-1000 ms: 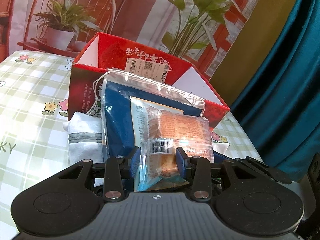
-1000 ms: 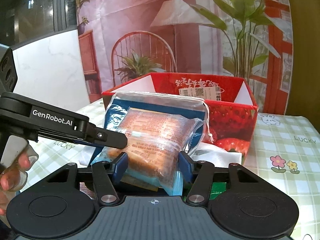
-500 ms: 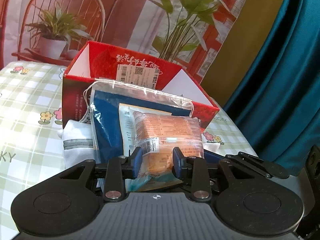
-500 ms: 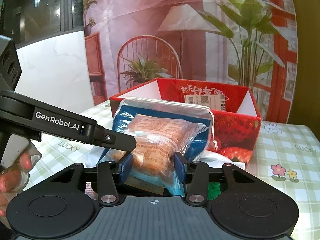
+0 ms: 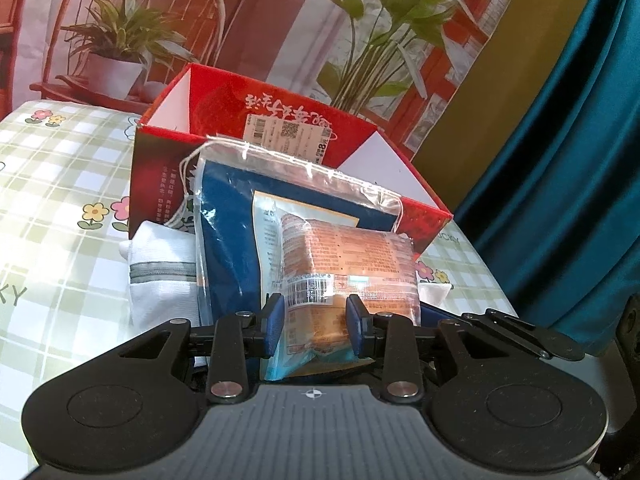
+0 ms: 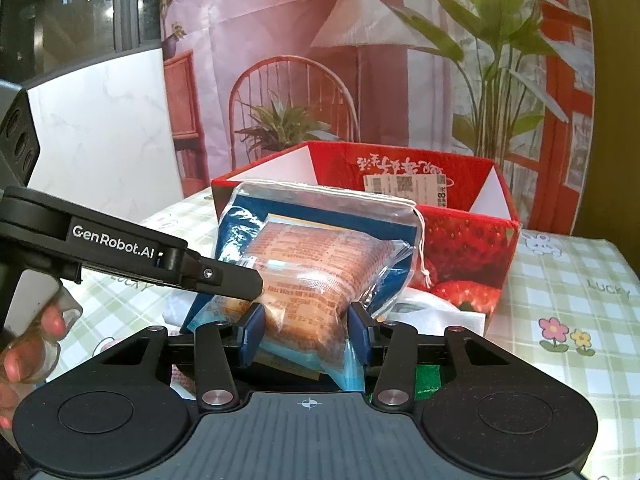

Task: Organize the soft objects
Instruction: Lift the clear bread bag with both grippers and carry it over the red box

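A stack of soft packets is held between both grippers: an orange bread packet (image 5: 352, 256) on a light blue packet, on a clear drawstring bag with dark blue contents (image 5: 228, 216). My left gripper (image 5: 316, 326) is shut on the stack's near edge. My right gripper (image 6: 306, 332) is shut on the same stack (image 6: 312, 264) from the other side. The left gripper's arm (image 6: 132, 252) shows in the right wrist view. The open red strawberry box (image 5: 280, 120) stands just behind the stack, also in the right wrist view (image 6: 472, 236).
A white pouch with a grey zip (image 5: 160, 280) lies left of the stack. The table has a green checked flower cloth (image 5: 52, 200). A teal curtain (image 5: 560, 160) hangs at the right. White paper (image 6: 432, 308) lies before the box.
Both grippers have lifted the stack slightly and brought it closer to the red box. Both grips are unchanged.
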`<state>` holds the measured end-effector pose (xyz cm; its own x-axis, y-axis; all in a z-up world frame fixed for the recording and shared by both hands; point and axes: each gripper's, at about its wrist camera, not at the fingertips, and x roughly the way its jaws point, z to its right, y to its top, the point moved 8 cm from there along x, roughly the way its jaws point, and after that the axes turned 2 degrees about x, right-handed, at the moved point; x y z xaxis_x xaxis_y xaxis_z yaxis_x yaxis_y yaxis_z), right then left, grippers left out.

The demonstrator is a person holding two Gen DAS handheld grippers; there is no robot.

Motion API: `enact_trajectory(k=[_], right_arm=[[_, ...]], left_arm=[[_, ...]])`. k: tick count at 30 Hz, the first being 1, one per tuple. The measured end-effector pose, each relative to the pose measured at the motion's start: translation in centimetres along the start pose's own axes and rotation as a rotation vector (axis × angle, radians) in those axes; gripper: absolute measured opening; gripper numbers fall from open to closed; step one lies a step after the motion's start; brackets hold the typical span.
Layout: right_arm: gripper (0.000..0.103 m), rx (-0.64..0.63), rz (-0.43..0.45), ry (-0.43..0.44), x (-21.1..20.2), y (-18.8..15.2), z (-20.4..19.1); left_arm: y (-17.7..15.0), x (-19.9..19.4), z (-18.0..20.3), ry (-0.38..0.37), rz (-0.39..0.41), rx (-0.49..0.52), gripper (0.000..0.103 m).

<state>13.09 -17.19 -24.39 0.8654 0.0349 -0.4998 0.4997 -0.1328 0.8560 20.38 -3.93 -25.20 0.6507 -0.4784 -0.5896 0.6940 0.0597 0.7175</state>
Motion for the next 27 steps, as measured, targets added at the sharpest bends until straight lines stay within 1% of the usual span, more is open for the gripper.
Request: enact_trajectory(k=[3,5,9,14,21,27], right_arm=[[0.041,0.013,-0.007,0.004,0.1,-0.2,0.1],[0.040,0.006,0.000,0.006,-0.1,0.0,0.0],[0.039,-0.024,0.041,0.009,-1.0,1.1,-0.3],[0.038,-0.062,0.089,0.009,-1.8,2.8,-0.3],[0.038,-0.064,0.110,0.010,-2.1,3.6,0.1],[0.038,-0.066,0.145,0.006,-2.2,5.3,0.9]], left_arm=[[0.0,-0.1,0.1,-0.007,0.000,0.002,0.035],[0.3,-0.4,0.2,-0.017,0.015,-0.007,0.035],[1.1,-1.2,0.6,-0.046,0.055,-0.008,0.035],[2.1,-1.7,1.2,-0.055,0.089,0.016,0.035],[2.8,-1.6,1.7,-0.076,0.099,0.030,0.035],[5.0,-1.3,2.3,-0.090,0.117,0.038,0.035]])
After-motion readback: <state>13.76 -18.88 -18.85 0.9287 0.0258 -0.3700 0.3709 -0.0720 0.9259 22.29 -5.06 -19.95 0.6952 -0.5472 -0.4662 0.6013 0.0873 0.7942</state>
